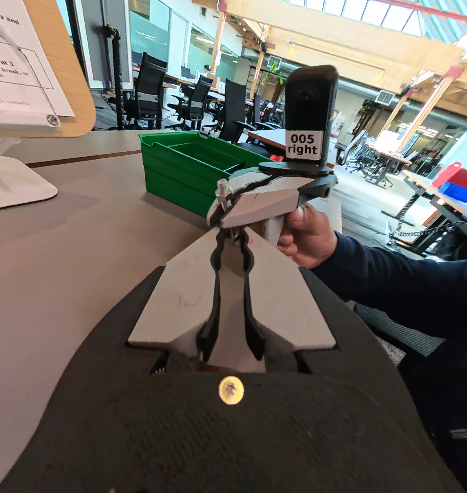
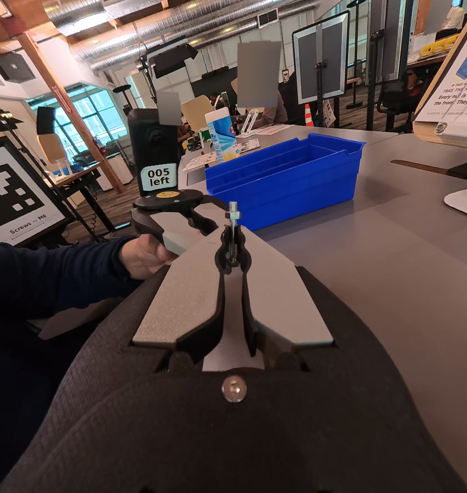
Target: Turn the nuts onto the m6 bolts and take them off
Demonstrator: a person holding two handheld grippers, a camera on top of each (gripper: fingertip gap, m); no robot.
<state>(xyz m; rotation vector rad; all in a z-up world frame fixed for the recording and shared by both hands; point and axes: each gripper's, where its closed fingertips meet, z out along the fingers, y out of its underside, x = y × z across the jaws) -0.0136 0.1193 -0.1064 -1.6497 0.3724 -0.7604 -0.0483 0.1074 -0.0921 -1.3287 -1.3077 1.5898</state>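
The left tongs are seen nearly closed beneath the bolt — what they grasp cannot be told. The bolt is clenched upright by the right tongs, its nut near the top — above the grey tabletop, before a blue bin.

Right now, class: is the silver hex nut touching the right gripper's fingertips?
Apart. Right wrist view: the nut sits high on the threaded bolt, above the right gripper.

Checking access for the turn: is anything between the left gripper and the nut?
Nothing visible: the nut sits exposed on the bolt above the right gripper, with the left gripper close beside.
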